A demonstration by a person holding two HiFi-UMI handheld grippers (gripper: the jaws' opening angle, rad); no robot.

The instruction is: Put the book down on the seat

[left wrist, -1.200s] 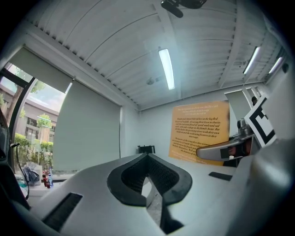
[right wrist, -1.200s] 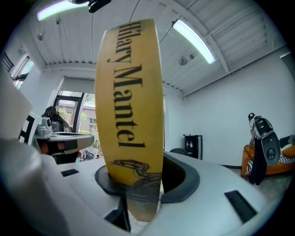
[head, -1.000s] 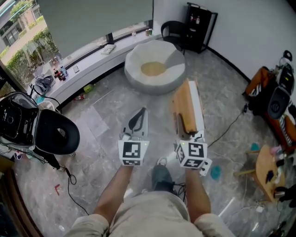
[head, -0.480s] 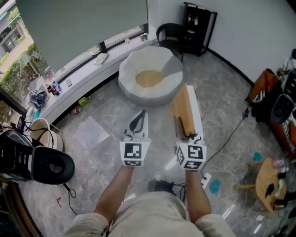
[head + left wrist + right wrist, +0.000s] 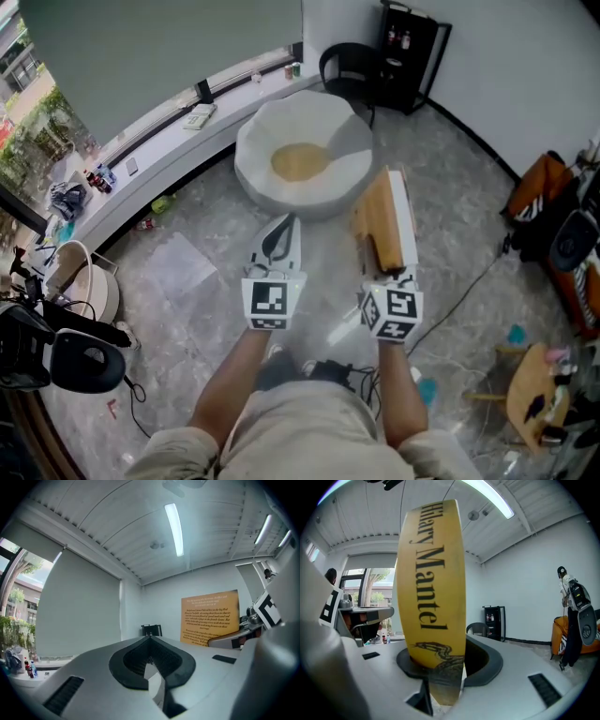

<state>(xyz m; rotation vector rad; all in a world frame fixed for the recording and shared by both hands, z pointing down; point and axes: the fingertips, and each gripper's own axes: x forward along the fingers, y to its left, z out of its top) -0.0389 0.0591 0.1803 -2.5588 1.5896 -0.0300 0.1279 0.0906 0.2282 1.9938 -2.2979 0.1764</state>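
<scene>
The yellow-orange hardback book (image 5: 433, 583) sits between the jaws of the right gripper (image 5: 438, 667), which are closed onto its near short end, about half their spread apart. From there it runs straight out ahead of the gripper, away from the person. Its long axis lies roughly level and points at the round white cushioned seat with a yellow centre (image 5: 262, 183). The spine, lettered in black, is turned up toward the gripper's camera, so the book stands on edge; seen from the head, a white side shows on its right. It is held in the air over the grey marble floor (image 5: 187, 272), its far end near the seat's rim. The left gripper (image 5: 281, 228), alongside, has its jaws together with nothing in them.
</scene>
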